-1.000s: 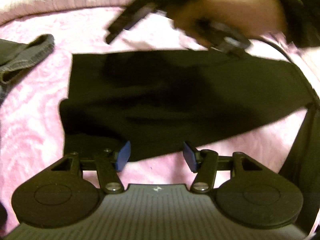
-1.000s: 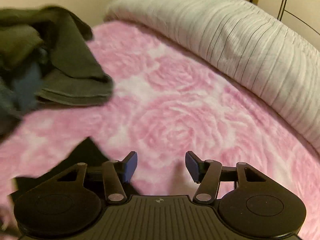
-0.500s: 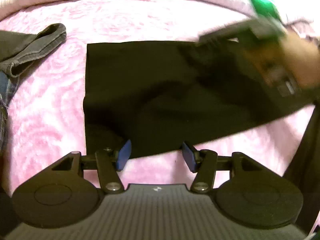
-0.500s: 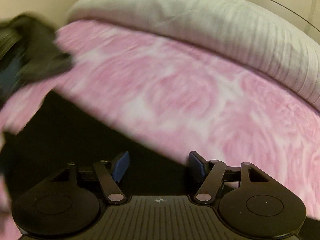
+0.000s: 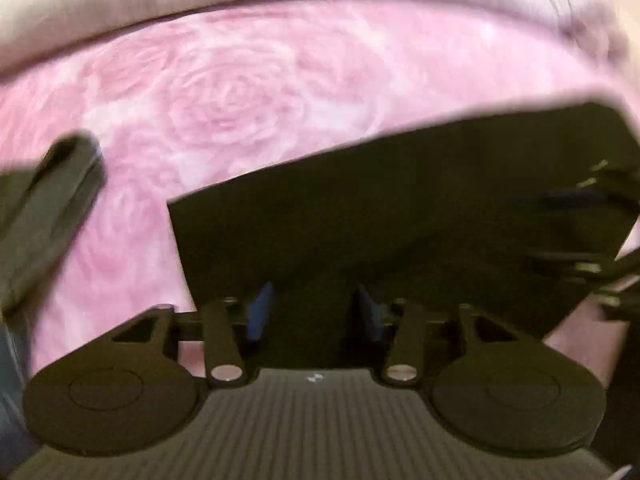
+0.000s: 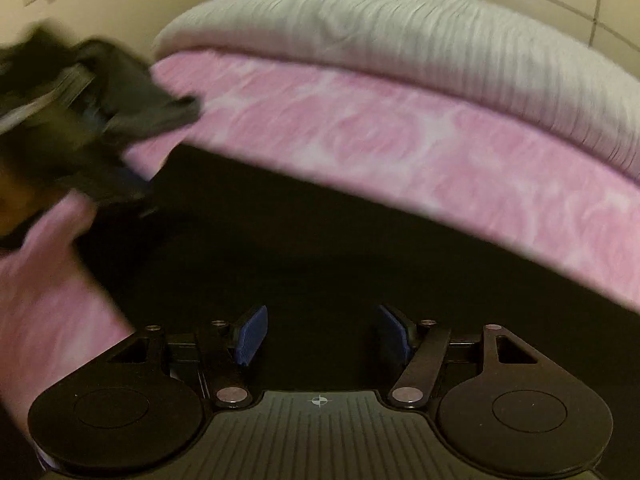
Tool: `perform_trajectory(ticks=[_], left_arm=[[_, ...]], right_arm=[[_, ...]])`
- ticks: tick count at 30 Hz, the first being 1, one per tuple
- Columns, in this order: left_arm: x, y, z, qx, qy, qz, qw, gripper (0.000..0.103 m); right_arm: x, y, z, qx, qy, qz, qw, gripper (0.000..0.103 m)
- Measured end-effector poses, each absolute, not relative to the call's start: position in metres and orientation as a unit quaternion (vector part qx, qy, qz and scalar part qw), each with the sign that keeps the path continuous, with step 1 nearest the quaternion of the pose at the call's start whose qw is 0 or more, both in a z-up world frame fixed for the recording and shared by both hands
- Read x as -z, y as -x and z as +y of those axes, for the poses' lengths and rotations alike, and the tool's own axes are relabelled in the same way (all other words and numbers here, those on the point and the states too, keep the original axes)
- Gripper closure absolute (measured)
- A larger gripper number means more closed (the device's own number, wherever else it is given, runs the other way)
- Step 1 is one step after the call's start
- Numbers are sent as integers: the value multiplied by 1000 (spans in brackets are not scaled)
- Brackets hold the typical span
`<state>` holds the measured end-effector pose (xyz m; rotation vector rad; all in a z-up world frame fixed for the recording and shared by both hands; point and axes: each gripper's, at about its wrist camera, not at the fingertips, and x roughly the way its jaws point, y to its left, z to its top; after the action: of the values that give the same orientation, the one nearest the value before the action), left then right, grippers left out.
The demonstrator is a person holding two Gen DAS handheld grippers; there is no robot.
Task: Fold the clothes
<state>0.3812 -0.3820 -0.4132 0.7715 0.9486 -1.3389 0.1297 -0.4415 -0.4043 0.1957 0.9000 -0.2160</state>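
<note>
A black garment lies flat on the pink rose blanket, its left corner squared off. My left gripper hovers over the garment's near left part with its jaws closing, and no cloth shows pinched between the blue pads. In the right wrist view the same black garment fills the lower middle. My right gripper is above it with its jaws wide and nothing between them. The right gripper shows as a blur at the garment's right end. The left gripper is a blur at the far left.
A heap of dark clothes sits at the garment's left end, also seen as a blurred dark grey piece. A pale striped duvet runs along the back of the pink blanket.
Both grippers have swept sideways onto the black garment; the right one came off the bare pink blanket. The left jaws stand narrower than before. The garment lies as it did.
</note>
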Motion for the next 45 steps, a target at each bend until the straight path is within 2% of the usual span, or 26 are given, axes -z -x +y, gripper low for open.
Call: perform_trajectory(ticks=[3,6,9,14,15,16,18,20,22,28,33,35,36,37,38,39,40,45], left_arm=[[414,-390,-397,588,-356,381,619,61],[409,-402,-410,570,-339,392,637,67],[407,-410,-421,563,-346,389,642,67],[413,-410,-432,561,-368,371,642,66],[415,-411,-434,557,-369,369,645,61],[416,-412,-436,553,-372,368,649,49],[419,-417,-438,538,-370,377,657,42],[413,-421,-436,531,-365,383,662,45],[401,-417,-426,519,-375,370,673,61],[359,-372,-367,532,-376,360,668,61],[391,-328,-336,545,-441,377,605,61],[400,-332,-320,525,-467,365,611,57],[400,-340,-313,508,-456,383,623,51],[397,-348,-308,488,-448,400,633,51],[391,-350,-305,476,-455,398,639,52],[385,-350,-302,466,-460,394,645,64],[377,-345,-302,466,-462,382,651,68],[359,-313,-323,526,-429,347,647,68]], right_arm=[[416,-117,-422,99,-99,449,883,38],[414,-112,-415,120,-111,453,876,38],[400,-121,-415,117,-121,414,895,38],[421,-140,-410,113,-135,439,881,37],[421,-132,-399,106,-108,436,887,37],[421,-124,-396,102,-107,438,887,37],[420,-107,-389,97,-108,445,884,37],[413,-98,-390,90,-113,455,879,37],[407,-90,-391,84,-118,465,874,37],[380,-62,-419,162,-177,439,866,37],[382,-17,-451,232,-210,455,834,37],[375,10,-464,261,-216,458,822,37],[370,23,-469,272,-215,459,818,37],[366,37,-473,283,-214,459,815,37],[361,50,-475,291,-211,461,811,37],[356,64,-477,300,-209,463,808,37],[353,76,-477,308,-208,467,803,37],[344,114,-469,329,-215,478,785,37]])
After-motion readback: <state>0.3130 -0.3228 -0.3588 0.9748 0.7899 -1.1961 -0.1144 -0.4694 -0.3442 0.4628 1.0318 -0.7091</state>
